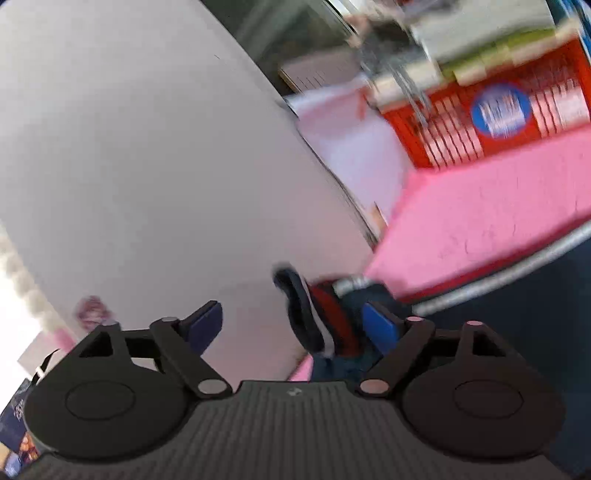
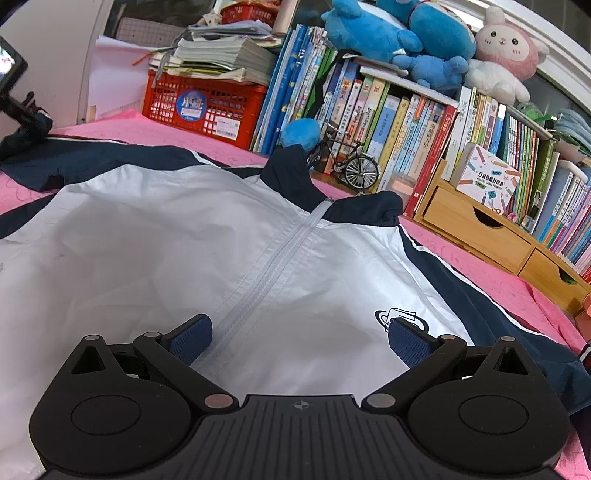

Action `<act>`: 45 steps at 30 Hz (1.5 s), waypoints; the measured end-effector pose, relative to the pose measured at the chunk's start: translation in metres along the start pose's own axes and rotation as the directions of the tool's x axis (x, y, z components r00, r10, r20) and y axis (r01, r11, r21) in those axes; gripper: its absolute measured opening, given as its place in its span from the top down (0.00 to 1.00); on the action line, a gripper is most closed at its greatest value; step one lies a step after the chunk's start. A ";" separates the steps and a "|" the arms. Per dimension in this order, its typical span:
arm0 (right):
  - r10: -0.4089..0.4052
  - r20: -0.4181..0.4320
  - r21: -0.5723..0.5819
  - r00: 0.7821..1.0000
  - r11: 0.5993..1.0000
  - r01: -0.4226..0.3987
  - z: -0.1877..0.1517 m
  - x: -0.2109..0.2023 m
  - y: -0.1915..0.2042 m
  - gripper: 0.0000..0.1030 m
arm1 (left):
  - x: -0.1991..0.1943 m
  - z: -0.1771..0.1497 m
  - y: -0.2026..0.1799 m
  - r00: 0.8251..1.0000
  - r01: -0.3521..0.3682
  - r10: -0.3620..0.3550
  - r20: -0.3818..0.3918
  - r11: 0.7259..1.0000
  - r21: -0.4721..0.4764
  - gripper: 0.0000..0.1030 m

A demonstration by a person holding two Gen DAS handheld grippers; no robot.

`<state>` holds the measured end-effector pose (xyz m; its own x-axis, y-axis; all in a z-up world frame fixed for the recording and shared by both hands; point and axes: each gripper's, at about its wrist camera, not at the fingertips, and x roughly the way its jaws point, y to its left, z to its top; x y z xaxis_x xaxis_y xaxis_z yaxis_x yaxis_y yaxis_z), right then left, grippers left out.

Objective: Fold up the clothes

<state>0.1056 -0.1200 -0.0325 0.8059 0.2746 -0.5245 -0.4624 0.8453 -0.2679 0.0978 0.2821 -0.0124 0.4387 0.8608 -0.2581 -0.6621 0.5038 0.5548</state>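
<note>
— What is nearest, and how many of each?

— Two grippers, one jacket. The right gripper point(image 2: 300, 339) hangs low over the jacket point(image 2: 166, 251), its blue pads point(image 2: 192, 338) spread wide with nothing between them, one on each side of the zipper point(image 2: 273, 258). The left gripper point(image 1: 295, 326) is likewise spread and holds nothing; just past its right pad is a navy-and-red sleeve cuff point(image 1: 317, 314) (blurred, so I cannot tell if they touch).

— Where does the jacket lie, and which way does it point?

— Front up, zipped, flat on the pink bedspread point(image 2: 498, 280). Its long axis follows the zipper, straight away from the right gripper, collar point(image 2: 295, 173) at the far end towards the books. One navy sleeve point(image 2: 74, 158) stretches to the left edge of the bedspread, the other point(image 2: 498, 314) runs down the right.

— And beyond it?

— One red plastic crate point(image 2: 207, 107) at the far left corner, stacked with papers; one miniature bicycle point(image 2: 347, 162); a row of children's books point(image 2: 406, 129); one wooden drawer unit with two drawers point(image 2: 480, 229); on top, three blue plush toys point(image 2: 388, 33) and one pink rabbit plush point(image 2: 506, 40).
</note>
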 end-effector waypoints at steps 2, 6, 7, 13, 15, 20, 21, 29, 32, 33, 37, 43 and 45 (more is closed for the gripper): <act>-0.007 0.018 0.023 1.000 1.000 0.007 0.000 -0.003 -0.004 0.00 | -0.020 0.006 0.012 0.999 0.042 -0.039 0.030 0.996 -0.076 0.02; -0.034 0.043 0.161 0.998 0.987 0.027 -0.006 -0.014 -0.048 0.00 | -0.032 0.019 0.033 0.985 0.148 -0.166 -0.039 0.947 -0.285 0.02; -0.057 0.036 0.197 0.998 0.979 0.049 -0.009 -0.015 -0.062 0.00 | -0.038 0.022 0.034 0.977 0.187 -0.209 -0.035 0.927 -0.326 0.02; -0.243 -0.006 0.513 0.970 0.832 0.212 -0.041 -0.017 -0.191 0.08 | -0.083 0.025 -0.009 0.878 0.474 -0.474 0.063 0.844 -0.251 0.02; -0.362 -0.144 0.646 0.921 0.671 0.365 -0.067 -0.021 -0.247 0.11 | -0.096 0.023 -0.029 0.836 0.545 -0.544 0.065 0.814 -0.203 0.02; -0.614 -0.467 0.492 0.637 0.418 0.764 -0.105 -0.041 -0.304 0.25 | -0.129 0.020 -0.080 0.709 0.705 -0.703 0.053 0.705 -0.082 0.02; -0.642 -0.443 0.475 0.626 0.425 0.771 -0.105 -0.047 -0.305 0.25 | -0.136 0.019 -0.090 0.680 0.733 -0.732 0.047 0.678 -0.059 0.02; -0.378 -0.103 0.442 0.920 0.811 0.383 -0.073 -0.015 -0.297 0.35 | -0.159 0.001 -0.138 0.606 0.795 -0.796 -0.011 0.605 0.034 0.00; -0.233 -0.248 0.462 0.940 0.825 0.326 -0.085 0.029 -0.333 0.53 | -0.156 -0.004 -0.133 0.591 0.807 -0.807 0.000 0.591 -0.001 0.00; -0.272 -0.313 0.449 0.910 0.802 0.394 -0.091 0.035 -0.348 0.58 | -0.153 -0.004 -0.132 0.581 0.814 -0.814 -0.006 0.581 -0.017 0.00; -0.567 -0.466 0.312 0.679 0.613 0.726 -0.104 0.011 -0.394 0.70 | -0.147 -0.005 -0.129 0.553 0.831 -0.833 -0.024 0.553 -0.065 0.00; -0.710 -0.406 0.275 0.575 0.505 0.818 -0.116 -0.065 -0.394 0.44 | -0.147 -0.005 -0.129 0.555 0.829 -0.831 -0.027 0.555 -0.066 0.00; -0.694 -0.357 0.316 0.625 0.540 0.780 -0.108 -0.074 -0.374 0.44 | -0.148 -0.005 -0.129 0.556 0.828 -0.831 -0.027 0.556 -0.067 0.00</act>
<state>0.1790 -0.5057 0.0196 0.6928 -0.5786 -0.4304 0.4960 0.8156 -0.2980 0.1151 0.0905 -0.0501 0.7773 0.0617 -0.6261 -0.0454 0.9981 0.0420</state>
